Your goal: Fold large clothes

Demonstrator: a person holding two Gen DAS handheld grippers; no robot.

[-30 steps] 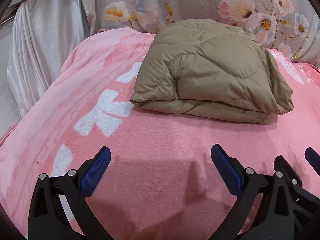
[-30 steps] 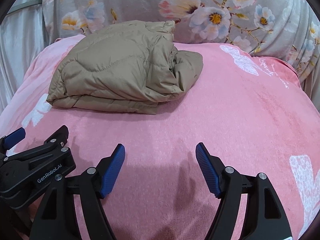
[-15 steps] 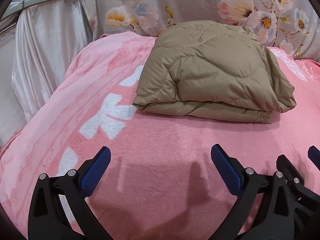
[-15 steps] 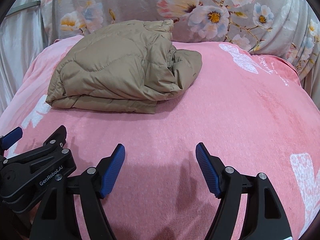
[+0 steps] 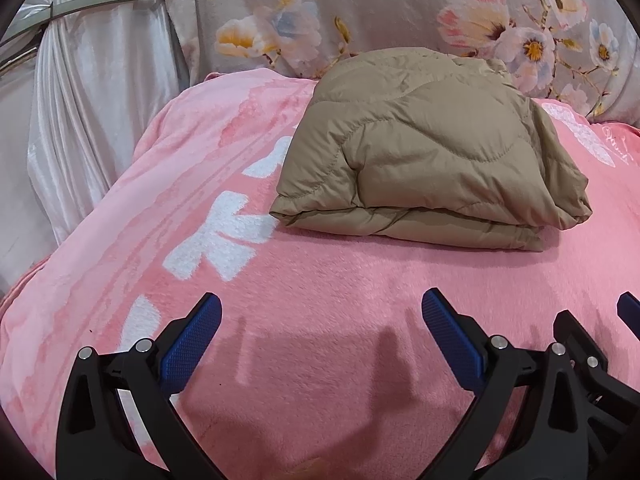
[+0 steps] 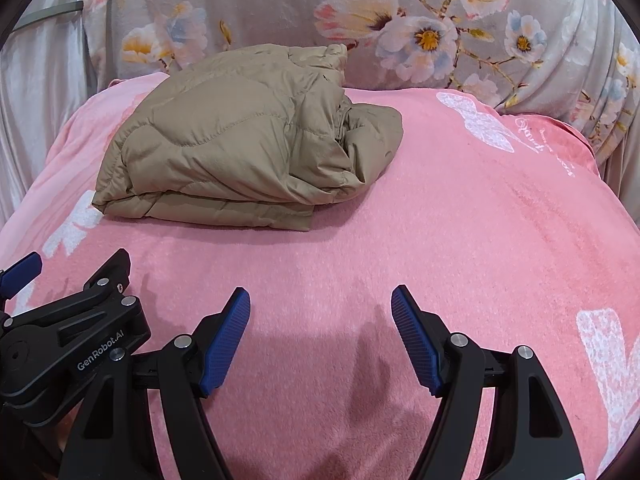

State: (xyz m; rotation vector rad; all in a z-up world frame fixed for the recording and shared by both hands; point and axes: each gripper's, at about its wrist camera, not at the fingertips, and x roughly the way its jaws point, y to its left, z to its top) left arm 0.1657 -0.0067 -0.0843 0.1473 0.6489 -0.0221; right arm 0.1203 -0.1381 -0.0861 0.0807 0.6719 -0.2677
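A tan quilted puffer jacket lies folded into a thick bundle on the pink blanket, toward the back. It also shows in the right wrist view, left of centre. My left gripper is open and empty, held over bare blanket well in front of the jacket. My right gripper is open and empty, also in front of the jacket and to its right. The two grippers sit side by side; the left one's body shows at the lower left of the right wrist view.
A grey floral cushion or backrest runs along the far edge behind the jacket. A white satin curtain hangs at the left beyond the blanket's edge. The blanket has white bow prints.
Both grippers have drawn back and lifted slightly, so the jacket sits a little lower and farther in both views. The jacket itself has not moved. Both jaws stay open.
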